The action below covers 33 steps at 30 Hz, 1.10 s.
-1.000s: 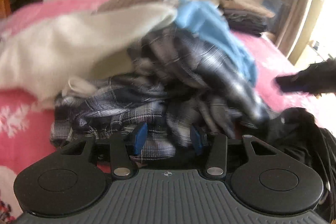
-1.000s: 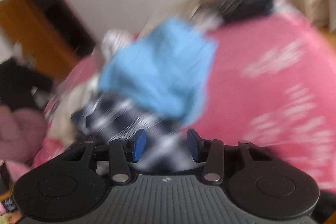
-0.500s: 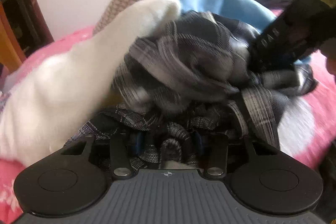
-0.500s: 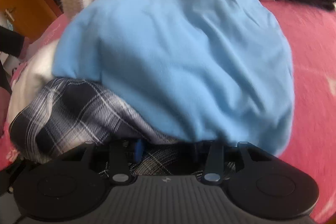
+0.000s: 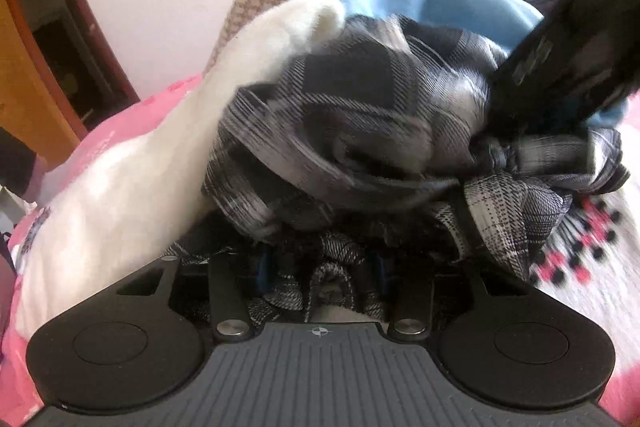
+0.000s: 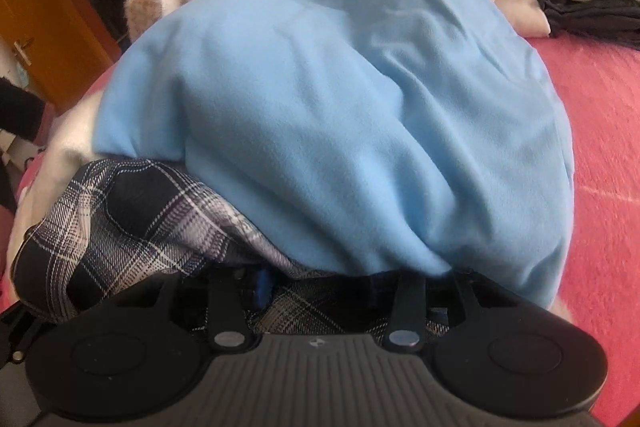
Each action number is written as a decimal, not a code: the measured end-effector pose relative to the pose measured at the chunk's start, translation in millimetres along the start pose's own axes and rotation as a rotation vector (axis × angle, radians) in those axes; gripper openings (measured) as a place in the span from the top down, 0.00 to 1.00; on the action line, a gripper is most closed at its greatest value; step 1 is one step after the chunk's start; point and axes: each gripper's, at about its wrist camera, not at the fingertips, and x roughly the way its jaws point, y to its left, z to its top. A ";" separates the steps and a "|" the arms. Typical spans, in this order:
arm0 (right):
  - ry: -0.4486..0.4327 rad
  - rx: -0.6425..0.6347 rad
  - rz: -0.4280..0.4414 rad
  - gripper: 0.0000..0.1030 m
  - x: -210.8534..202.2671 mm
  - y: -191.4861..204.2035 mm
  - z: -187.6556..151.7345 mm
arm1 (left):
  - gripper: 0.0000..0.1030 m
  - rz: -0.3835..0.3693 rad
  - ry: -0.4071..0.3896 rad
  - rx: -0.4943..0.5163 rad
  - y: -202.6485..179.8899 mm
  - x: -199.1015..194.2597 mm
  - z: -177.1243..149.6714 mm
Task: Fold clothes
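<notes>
the left gripper (image 5: 320, 269) is pushed low and level into the crumpled black-and-white plaid flannel shirt (image 5: 360, 131) heaped on the pink bed cover (image 6: 600, 147), its blue-padded fingers wide with cloth bunched between them. the right gripper (image 6: 324, 281) is buried under the light blue fleece garment (image 6: 340, 115); whether it grips, i cannot tell.

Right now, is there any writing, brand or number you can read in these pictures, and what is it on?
Nothing can be read.
Right gripper: pale marks on its black body in the left view, too blurred to read.
Left gripper: only a small crosshair sign on its grey body, no letters.
Plaid shirt, blue cloth: no labels show.
</notes>
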 end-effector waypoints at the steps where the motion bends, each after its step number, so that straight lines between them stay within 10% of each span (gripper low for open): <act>1: 0.031 0.000 0.009 0.51 -7.8 -2.1 -0.9 | 0.52 -0.013 0.001 0.011 2.4 -8.6 -3.7; 9: 0.043 -0.047 0.079 0.34 -133.8 -66.6 -39.0 | 0.42 -0.136 0.006 0.023 14.7 -76.9 -26.3; 17: 0.030 0.060 0.000 0.34 -213.3 -145.5 -104.8 | 0.33 -0.454 -0.001 0.097 -10.4 -133.2 -56.6; 28: 0.001 0.282 -0.043 0.36 -186.5 -206.3 -132.9 | 0.34 -0.436 0.052 0.211 -66.4 -98.4 -63.7; 33: 0.010 0.161 -0.062 0.50 -180.5 -186.3 -135.3 | 0.55 -0.437 0.029 0.204 -71.2 -99.3 -64.9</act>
